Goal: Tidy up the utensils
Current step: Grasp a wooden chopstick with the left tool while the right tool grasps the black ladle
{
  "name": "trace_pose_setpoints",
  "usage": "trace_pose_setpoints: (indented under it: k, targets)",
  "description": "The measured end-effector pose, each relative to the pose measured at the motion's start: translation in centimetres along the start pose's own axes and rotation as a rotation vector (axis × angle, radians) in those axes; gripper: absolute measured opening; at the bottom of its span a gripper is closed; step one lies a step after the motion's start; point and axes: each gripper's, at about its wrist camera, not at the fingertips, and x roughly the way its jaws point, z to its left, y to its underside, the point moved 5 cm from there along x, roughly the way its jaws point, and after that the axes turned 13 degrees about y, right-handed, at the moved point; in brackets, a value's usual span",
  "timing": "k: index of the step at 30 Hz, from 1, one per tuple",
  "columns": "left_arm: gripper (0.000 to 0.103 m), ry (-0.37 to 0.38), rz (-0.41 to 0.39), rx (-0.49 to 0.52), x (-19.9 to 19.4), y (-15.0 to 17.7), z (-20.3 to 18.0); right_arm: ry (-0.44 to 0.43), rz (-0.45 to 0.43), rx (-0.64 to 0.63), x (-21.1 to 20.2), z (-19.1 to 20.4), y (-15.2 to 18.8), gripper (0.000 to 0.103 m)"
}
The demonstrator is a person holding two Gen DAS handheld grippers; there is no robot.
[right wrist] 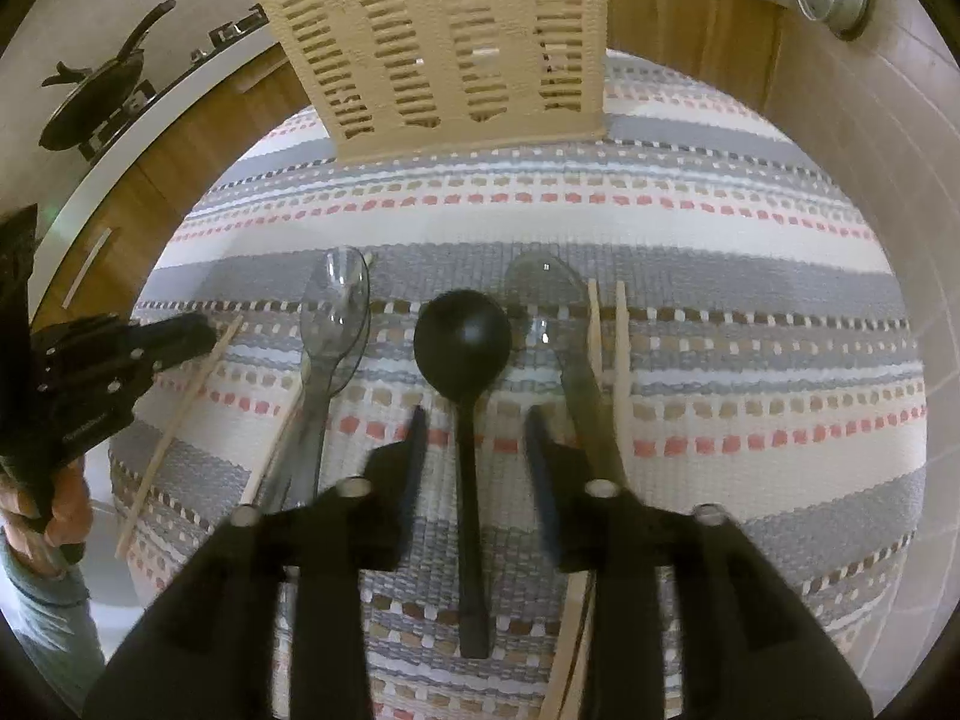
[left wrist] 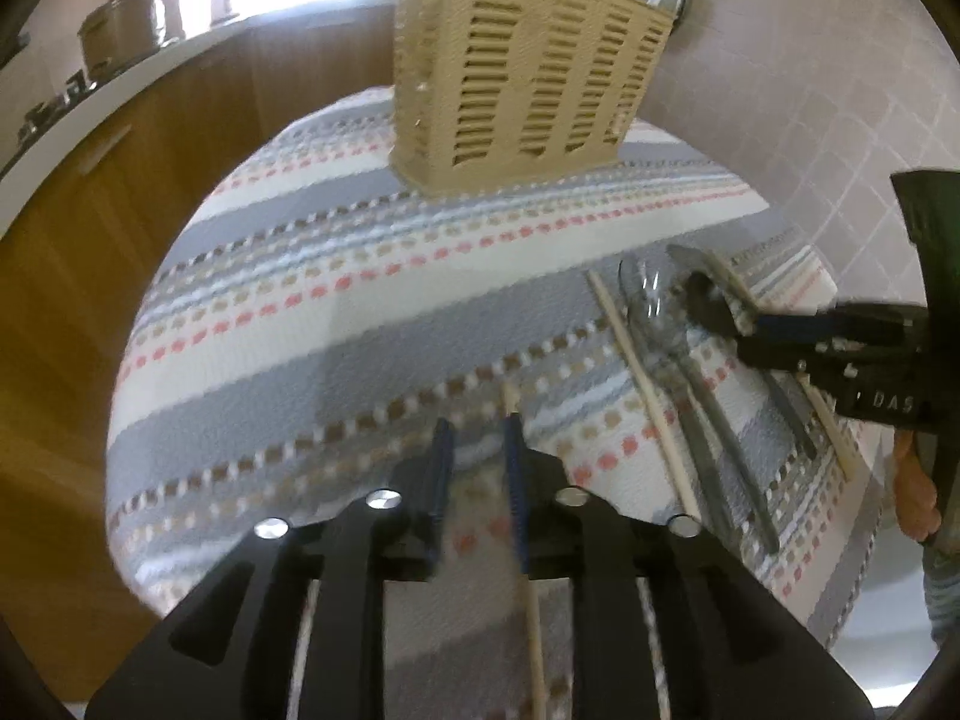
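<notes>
A beige slotted utensil basket (left wrist: pixel 522 72) stands at the far side of a striped cloth; it also shows in the right wrist view (right wrist: pixel 444 42). My left gripper (left wrist: pixel 479 426) is open, with a wooden chopstick (left wrist: pixel 531 600) lying along its right finger. My right gripper (right wrist: pixel 474 420) is open and straddles the handle of a black ladle (right wrist: pixel 465 336) lying on the cloth. Clear plastic spoons (right wrist: pixel 333 312) (right wrist: pixel 549 294) and wooden chopsticks (right wrist: pixel 621 354) lie on either side of the ladle. My right gripper also shows in the left wrist view (left wrist: pixel 714 306), over the utensils.
The striped cloth (right wrist: pixel 750 276) covers a round table. A wooden cabinet (left wrist: pixel 120 192) with a pot on its counter lies left. A frying pan (right wrist: pixel 90 102) sits on a stove. A tiled wall (left wrist: pixel 810 90) with hanging metal pans is at the right.
</notes>
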Motion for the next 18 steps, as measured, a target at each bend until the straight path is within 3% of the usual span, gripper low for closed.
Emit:
trace_pose_setpoints:
  k: [4, 11, 16, 17, 18]
  targets:
    - [0.032, -0.01, 0.027, 0.01, -0.1, 1.1, -1.0, -0.004, -0.014, -0.033, 0.1, 0.1, -0.6, 0.05]
    - [0.033, -0.018, 0.027, 0.013, 0.0, 1.2, -1.2, 0.011, 0.026, -0.092, 1.6, 1.2, -1.8, 0.05]
    - [0.033, -0.105, 0.057, 0.08, 1.8, -0.2, -2.1, 0.078, 0.039, -0.157, 2.5, 2.8, -2.7, 0.05]
    - [0.029, -0.126, 0.057, 0.095, 2.0, -0.4, -2.1, 0.079, 0.04, -0.157, 2.5, 2.8, -2.8, 0.049]
    - [0.019, -0.134, 0.053, 0.098, 2.0, -0.5, -2.1, 0.079, 0.037, -0.159, 2.5, 3.0, -2.9, 0.048]
